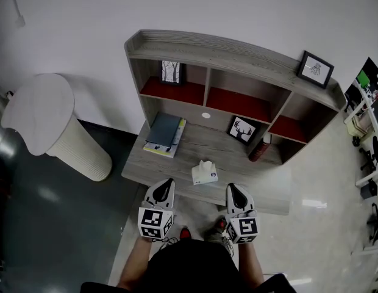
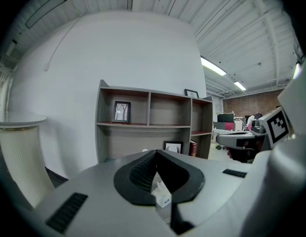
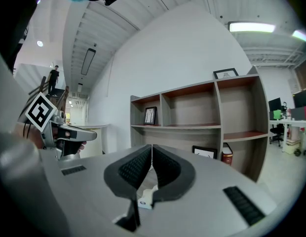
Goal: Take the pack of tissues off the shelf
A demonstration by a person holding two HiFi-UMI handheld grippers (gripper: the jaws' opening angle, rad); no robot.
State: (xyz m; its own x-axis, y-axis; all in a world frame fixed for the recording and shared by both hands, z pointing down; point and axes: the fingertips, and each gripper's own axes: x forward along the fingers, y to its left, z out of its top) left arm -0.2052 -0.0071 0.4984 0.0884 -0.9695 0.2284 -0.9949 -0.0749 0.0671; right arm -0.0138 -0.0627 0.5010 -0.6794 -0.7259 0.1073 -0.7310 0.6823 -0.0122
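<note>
My left gripper (image 2: 155, 153) is closed, its two ribbed pads meeting at the tips with nothing between them. My right gripper (image 3: 151, 147) is closed the same way and also holds nothing. Both point roughly level toward the shelf unit (image 1: 238, 57) and touch nothing.

The pack of tissues (image 1: 204, 173) stands on the unit's lowest board (image 1: 228, 151), near its front edge. From the head view it lies just ahead of my two grippers and between them, apart from both. A tuft of white tissue sticks up from its top. There is a small blue mark on the side facing me, too small to read.

The cubes on my grippers (image 1: 154, 221) carry black-and-white square markers, no words. A framed deer picture (image 1: 242, 130) leans at the back of the board, and a stack of books (image 1: 164, 133) lies to the left.
</note>
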